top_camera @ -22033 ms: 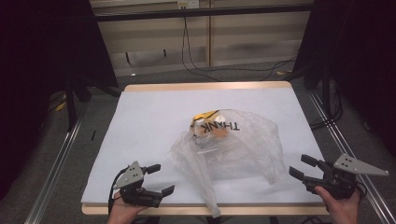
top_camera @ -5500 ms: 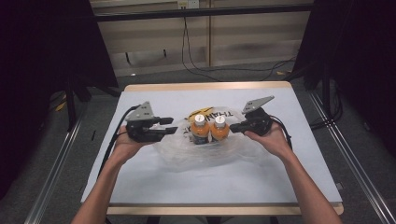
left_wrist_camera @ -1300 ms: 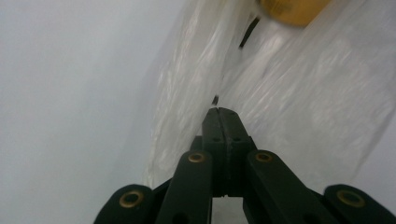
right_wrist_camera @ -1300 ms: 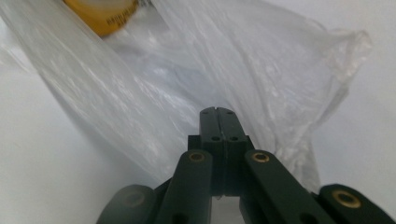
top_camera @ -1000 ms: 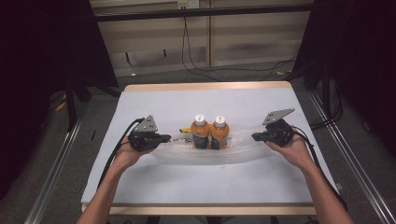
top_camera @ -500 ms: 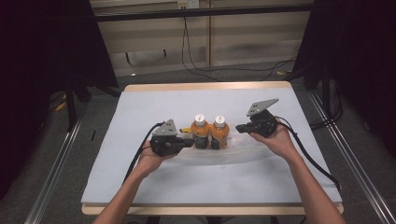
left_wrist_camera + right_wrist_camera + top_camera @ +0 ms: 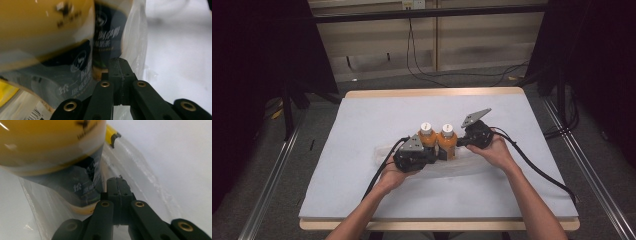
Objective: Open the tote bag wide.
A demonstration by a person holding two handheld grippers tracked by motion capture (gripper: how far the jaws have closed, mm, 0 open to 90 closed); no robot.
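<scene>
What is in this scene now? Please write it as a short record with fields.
surface: white table
items: two orange bottles with white caps, upright, side by side
wrapping: clear plastic bag, flattened around the bottle bases
left gripper: jaws closed, at the left bottle's base; whether it pinches the bag is unclear
right gripper: jaws closed, beside the right bottle

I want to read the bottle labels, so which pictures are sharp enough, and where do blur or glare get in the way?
High view: evenly lit and sharp, but the two bottles are too small to read. Left gripper view: the nearest bottle is badly out of focus; the label print behind is softer but partly legible. Right gripper view: the bottle is blurred, with glare streaks on the plastic bag.
</scene>
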